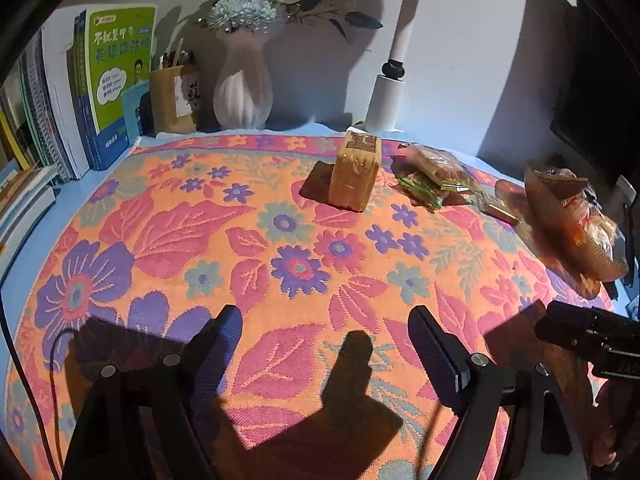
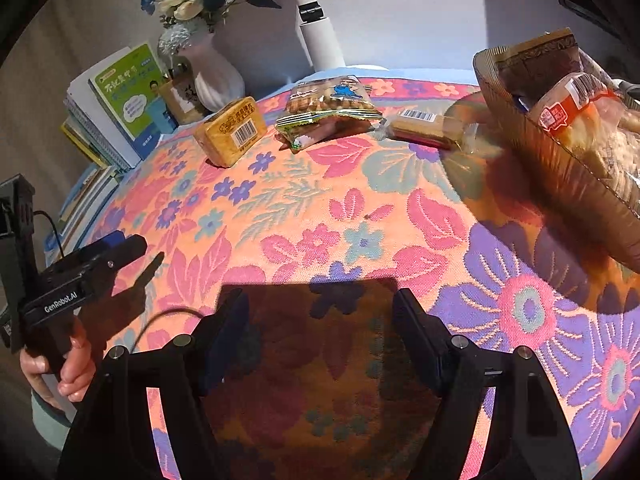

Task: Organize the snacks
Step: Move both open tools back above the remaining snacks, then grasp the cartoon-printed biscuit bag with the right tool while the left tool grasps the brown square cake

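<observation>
So both grippers are just hanging over the floral tablecloth [image 1: 280, 240] with nothing in them. The left gripper [image 1: 326, 336] has its jaws spread wide with only cloth showing between them, and the right gripper [image 2: 320, 312] is the same deal, jaws apart and empty, casting a big shadow on the fabric. From the right wrist view you can see a hand [image 2: 60, 368] wrapped around the left gripper's handle off to the side. The snacks are all toward the far side of the table: a tan bread block [image 1: 356, 172] stands upright on its own, a pile of flat snack packets [image 2: 332, 108] sits just right of it, then a long wafer-style bar [image 2: 420, 126] lying flat with a barcode on it. At the right edge there's a brown see-through basket [image 2: 560, 168] already holding some wrapped buns or bread. Along the back wall: upright books [image 1: 112, 92], a wooden pen holder [image 1: 176, 96], a white vase [image 1: 240, 96] with flowers, and a white lamp base [image 1: 384, 100].
</observation>
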The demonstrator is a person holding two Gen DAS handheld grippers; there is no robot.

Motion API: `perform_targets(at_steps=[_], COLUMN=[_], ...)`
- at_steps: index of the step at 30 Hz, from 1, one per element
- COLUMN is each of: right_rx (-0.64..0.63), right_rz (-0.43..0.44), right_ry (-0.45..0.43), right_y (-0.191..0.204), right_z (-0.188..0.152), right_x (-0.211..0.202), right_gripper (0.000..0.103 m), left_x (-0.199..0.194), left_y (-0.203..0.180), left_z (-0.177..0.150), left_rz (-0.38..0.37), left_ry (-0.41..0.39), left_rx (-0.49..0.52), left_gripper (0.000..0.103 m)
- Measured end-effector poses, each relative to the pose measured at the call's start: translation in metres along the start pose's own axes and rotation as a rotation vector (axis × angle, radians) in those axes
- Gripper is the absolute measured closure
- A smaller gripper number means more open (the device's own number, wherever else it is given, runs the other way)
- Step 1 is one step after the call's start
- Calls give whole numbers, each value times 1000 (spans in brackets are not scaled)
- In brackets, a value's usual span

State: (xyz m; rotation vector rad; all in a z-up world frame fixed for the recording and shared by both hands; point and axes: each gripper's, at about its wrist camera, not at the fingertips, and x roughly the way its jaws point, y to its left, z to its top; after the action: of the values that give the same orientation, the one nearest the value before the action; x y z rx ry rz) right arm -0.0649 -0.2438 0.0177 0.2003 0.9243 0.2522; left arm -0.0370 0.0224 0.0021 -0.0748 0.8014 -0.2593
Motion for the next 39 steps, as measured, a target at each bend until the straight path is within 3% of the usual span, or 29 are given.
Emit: perform_targets(at_steps=[7, 20, 24, 29, 31, 39], right_rx=[3, 3, 4, -26, -29, 25], right_rz=[1, 3, -21, -7, -10, -55], right_ry=[-1, 2, 1, 16, 11, -87], right_y=[0, -2, -1, 10, 12, 3], right_z=[0, 0, 2, 36, 55, 123], right_x=[0, 1, -4, -11, -9, 33], right_gripper=[29, 28, 28, 28, 23, 23], left_x=[2, 2, 1, -6, -1, 71], left_y=[5, 3, 0, -9, -19, -28], left_z=[1, 1, 10, 46, 66, 113], left_rz=[-21, -14, -42, -69, -65, -39], left_ry=[15, 16, 43, 22, 15, 27], left_rx=[-34, -26, -7, 27, 63, 84], left_gripper=[20, 20, 20, 20, 20, 20])
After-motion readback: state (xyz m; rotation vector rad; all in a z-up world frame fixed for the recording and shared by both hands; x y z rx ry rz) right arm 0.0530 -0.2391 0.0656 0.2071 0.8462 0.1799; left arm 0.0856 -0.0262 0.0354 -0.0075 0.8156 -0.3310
